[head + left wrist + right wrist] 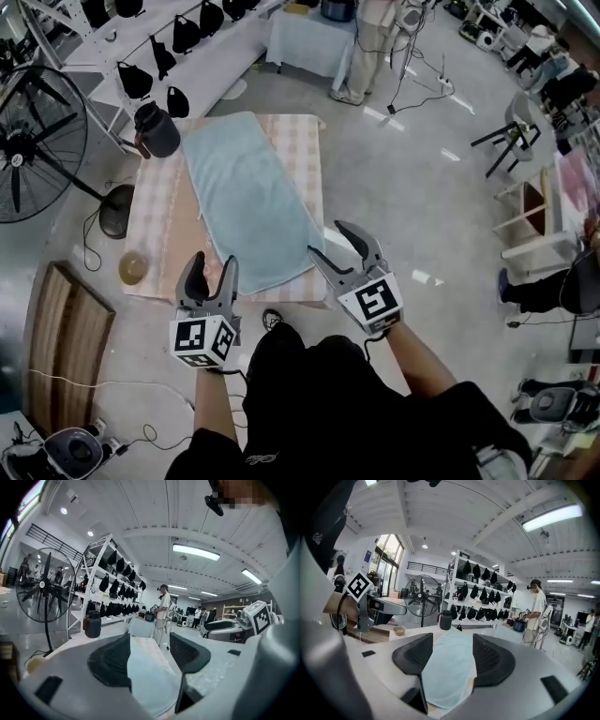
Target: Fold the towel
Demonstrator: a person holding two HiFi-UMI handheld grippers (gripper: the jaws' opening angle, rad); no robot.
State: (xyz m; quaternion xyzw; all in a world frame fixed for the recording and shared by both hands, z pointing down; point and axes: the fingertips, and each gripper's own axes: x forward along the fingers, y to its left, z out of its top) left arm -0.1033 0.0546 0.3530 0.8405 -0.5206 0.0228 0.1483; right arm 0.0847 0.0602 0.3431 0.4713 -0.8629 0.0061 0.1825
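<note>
A pale blue towel (247,197) lies flat and lengthwise on the checked tablecloth (159,225), its near end by the table's front edge. My left gripper (212,274) is held open just short of the towel's near left corner. My right gripper (334,247) is open at the towel's near right corner, apart from it. In the left gripper view the towel (152,677) shows between the open jaws of the left gripper (150,656). In the right gripper view the towel (447,672) also lies ahead of the open right gripper (449,660). Neither holds anything.
A dark jug (157,129) stands at the table's far left corner and a small bowl (132,268) at its near left. A standing fan (37,141) is left of the table, a wooden board (66,337) on the floor. A person (361,47) stands beyond the table.
</note>
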